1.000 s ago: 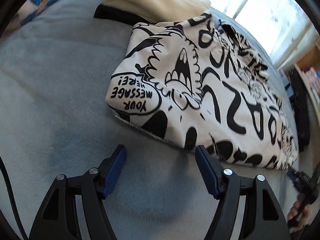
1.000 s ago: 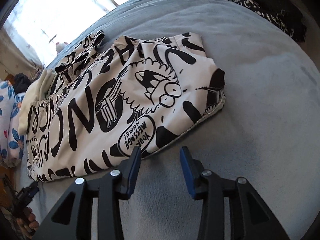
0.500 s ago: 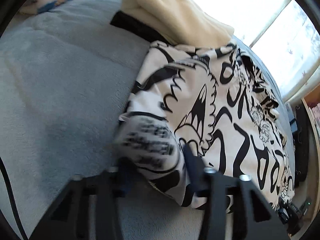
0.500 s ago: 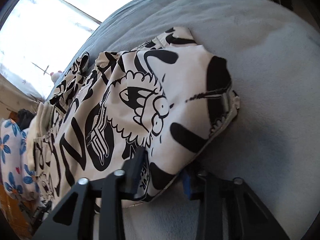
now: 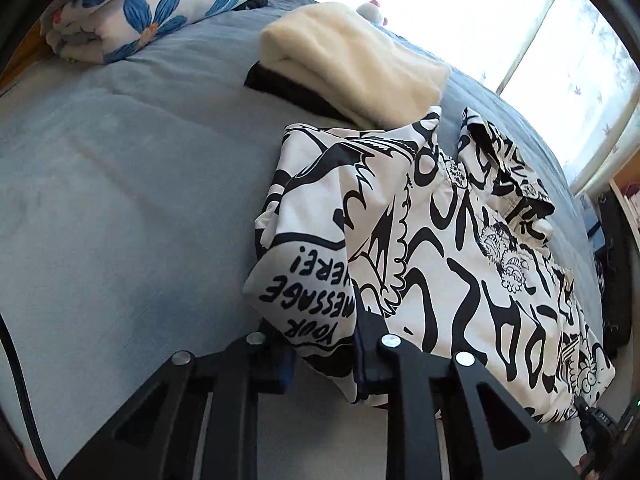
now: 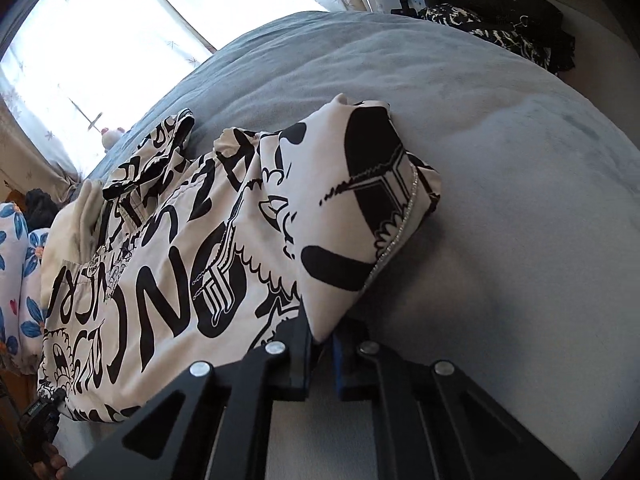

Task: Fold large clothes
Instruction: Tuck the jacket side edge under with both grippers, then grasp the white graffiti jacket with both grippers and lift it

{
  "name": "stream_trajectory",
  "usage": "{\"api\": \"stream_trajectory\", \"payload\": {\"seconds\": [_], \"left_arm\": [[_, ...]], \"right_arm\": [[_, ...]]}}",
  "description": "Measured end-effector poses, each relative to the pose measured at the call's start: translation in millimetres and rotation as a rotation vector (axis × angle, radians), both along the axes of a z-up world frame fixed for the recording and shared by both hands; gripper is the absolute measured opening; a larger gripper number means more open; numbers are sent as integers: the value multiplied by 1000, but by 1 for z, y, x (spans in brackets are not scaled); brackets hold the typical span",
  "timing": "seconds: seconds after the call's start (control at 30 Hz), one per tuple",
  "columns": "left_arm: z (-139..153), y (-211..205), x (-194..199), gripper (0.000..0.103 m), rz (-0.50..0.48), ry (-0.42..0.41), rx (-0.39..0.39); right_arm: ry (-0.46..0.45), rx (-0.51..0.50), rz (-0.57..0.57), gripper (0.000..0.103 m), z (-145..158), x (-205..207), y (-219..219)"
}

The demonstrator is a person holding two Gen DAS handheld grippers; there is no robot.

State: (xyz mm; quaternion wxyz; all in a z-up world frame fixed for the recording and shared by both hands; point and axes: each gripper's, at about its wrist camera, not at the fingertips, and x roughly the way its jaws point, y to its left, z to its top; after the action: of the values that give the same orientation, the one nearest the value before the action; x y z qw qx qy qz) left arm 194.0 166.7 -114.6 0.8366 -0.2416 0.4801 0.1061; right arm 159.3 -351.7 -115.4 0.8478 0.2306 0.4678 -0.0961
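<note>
While the printed jacket [image 5: 460, 248] lies on the grey bed [image 5: 120, 200], already narrowed into a long strip running from 6 toward 1 o'clock in my left view, I judge the lengthwise fold done and the end-over-end fold only starting. My left hand-held gripper [image 5: 324, 344] and right hand-held gripper [image 6: 322, 340] are each clamped on a near corner of its hem. A second ago both stood apart, short of the cloth; now the corners are pinched and lifted.
</note>
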Motion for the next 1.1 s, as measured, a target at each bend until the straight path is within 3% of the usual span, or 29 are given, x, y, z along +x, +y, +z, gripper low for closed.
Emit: {"api": "stream_trajectory", "payload": {"seconds": [0.2,0.33,0.5,0.73,0.87,0.93,1.1], "left_arm": [[5,3,-33,19,-41,41,0],[3,3,-34,22,-83,40,30],[7,3,-20,31,-124,94,93],[20,-5,-40,47,-134,131,167],[53,-6,-53,48,-119,81,316],[73,-7,-52,57,-116,37,372],[118,-19,-21,61,-169,-64,397]], "right_arm": [[42,-10,19,6,1,-33,2],[65,-55,55,10,-5,-43,6],[109,-51,52,18,-5,-46,1],[174,-104,144,22,9,-57,16],[163,-136,239,22,29,-56,34],[138,-138,276,22,41,-49,42],[73,-138,339,22,66,-17,60]]}}
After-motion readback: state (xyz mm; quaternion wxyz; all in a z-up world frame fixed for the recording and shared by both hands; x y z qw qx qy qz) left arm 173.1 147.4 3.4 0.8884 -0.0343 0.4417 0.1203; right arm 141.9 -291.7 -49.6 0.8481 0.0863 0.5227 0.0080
